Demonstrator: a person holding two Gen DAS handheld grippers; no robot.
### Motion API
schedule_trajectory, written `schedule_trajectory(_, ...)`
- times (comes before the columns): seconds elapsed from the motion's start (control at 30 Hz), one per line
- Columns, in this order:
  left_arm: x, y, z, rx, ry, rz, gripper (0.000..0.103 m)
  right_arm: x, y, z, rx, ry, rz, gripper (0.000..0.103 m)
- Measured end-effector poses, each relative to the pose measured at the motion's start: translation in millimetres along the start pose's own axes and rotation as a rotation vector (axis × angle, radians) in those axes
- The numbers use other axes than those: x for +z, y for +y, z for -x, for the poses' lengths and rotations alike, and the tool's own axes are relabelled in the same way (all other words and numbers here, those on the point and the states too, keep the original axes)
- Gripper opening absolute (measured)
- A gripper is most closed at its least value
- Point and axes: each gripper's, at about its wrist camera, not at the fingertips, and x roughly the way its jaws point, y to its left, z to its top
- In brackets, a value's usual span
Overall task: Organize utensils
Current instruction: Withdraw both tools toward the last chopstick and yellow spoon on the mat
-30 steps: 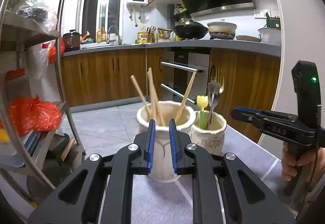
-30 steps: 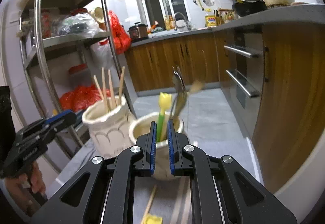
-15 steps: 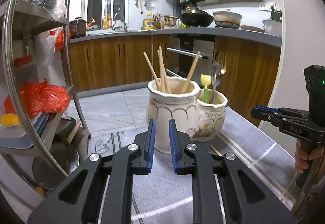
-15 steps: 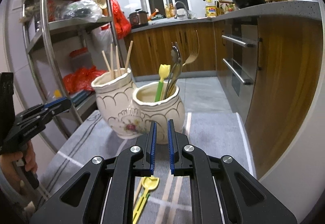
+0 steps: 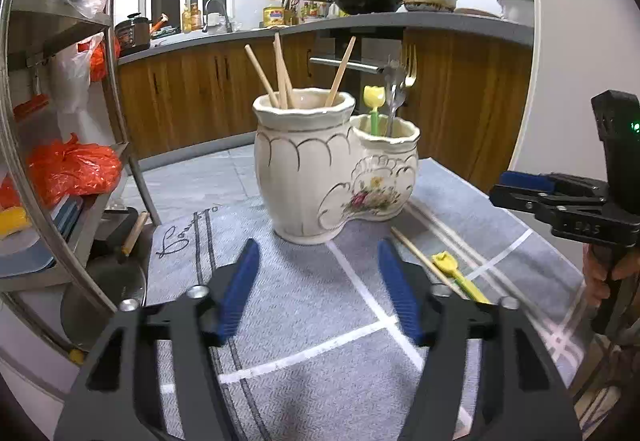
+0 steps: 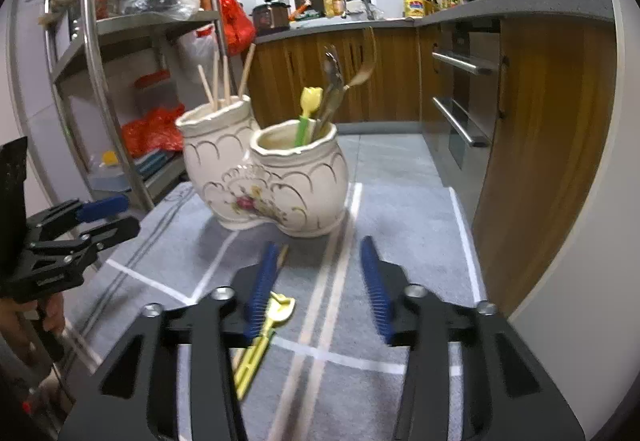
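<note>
Utensils, a yellow tulip-topped plastic pick (image 6: 267, 329) and a wooden chopstick (image 5: 416, 251), lie on the grey cloth-covered worktop (image 5: 320, 301) before the cream double ceramic holder (image 5: 332, 165). My left claw (image 5: 318, 281) and right claw (image 6: 320, 289) gape wide, holding nothing.
</note>
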Motion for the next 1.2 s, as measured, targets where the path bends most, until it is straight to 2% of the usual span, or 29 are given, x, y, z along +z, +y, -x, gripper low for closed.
schedule_trajectory(0.03, -0.3, 0.5, -0.6, 0.004, 0.001, 0.005, 0.076, -0.2, -1.0, -0.1, 0.002, 0.001, -0.006, 0.068)
schedule_trajectory(0.07, -0.2, 1.1, -0.9, 0.007, -0.001, 0.013, 0.08, 0.0, -2.7, 0.1, 0.005, -0.001, -0.015, 0.072)
schedule_trajectory(0.13, 0.9, 1.7, 0.1, 0.013, -0.011, 0.02, 0.089, 0.4, -4.5, 1.0, 0.001, -0.007, -0.025, 0.087)
schedule_trajectory(0.23, 1.8, 0.8, 0.3, 0.013, -0.014, 0.017, 0.093, 0.6, -6.1, 0.0, -0.02, -0.005, -0.024, 0.094)
schedule_trajectory(0.47, -0.7, 3.6, -0.6, 0.033, -0.009, 0.028, 0.097, -6.5, -10.0, -5.5, -0.07, 0.048, -0.004, 0.096)
schedule_trajectory(0.87, -7.9, 9.0, -5.2, 0.032, 0.014, 0.04, 0.097, -25.2, 12.8, -25.6, -0.027, 0.181, 0.057, 0.096)
schedule_trajectory(1.0, -7.5, 10.7, -4.7, 0.029, 0.011, 0.051, 0.097, -29.1, 22.0, -28.8, 0.002, 0.208, 0.059, 0.092)
schedule_trajectory(1.07, -6.9, 11.7, -4.6, 0.029, 0.011, 0.054, 0.097, -31.0, 25.4, -30.9, 0.005, 0.224, 0.06, 0.081)
schedule_trajectory(1.13, -7.0, 11.5, -4.3, 0.029, 0.011, 0.054, 0.097, -32.0, 26.6, -33.2, 0.008, 0.239, 0.054, 0.064)
schedule_trajectory(1.2, -7.1, 11.3, -4.3, 0.028, 0.011, 0.053, 0.097, -33.3, 27.1, -34.3, 0.026, 0.254, 0.039, 0.055)
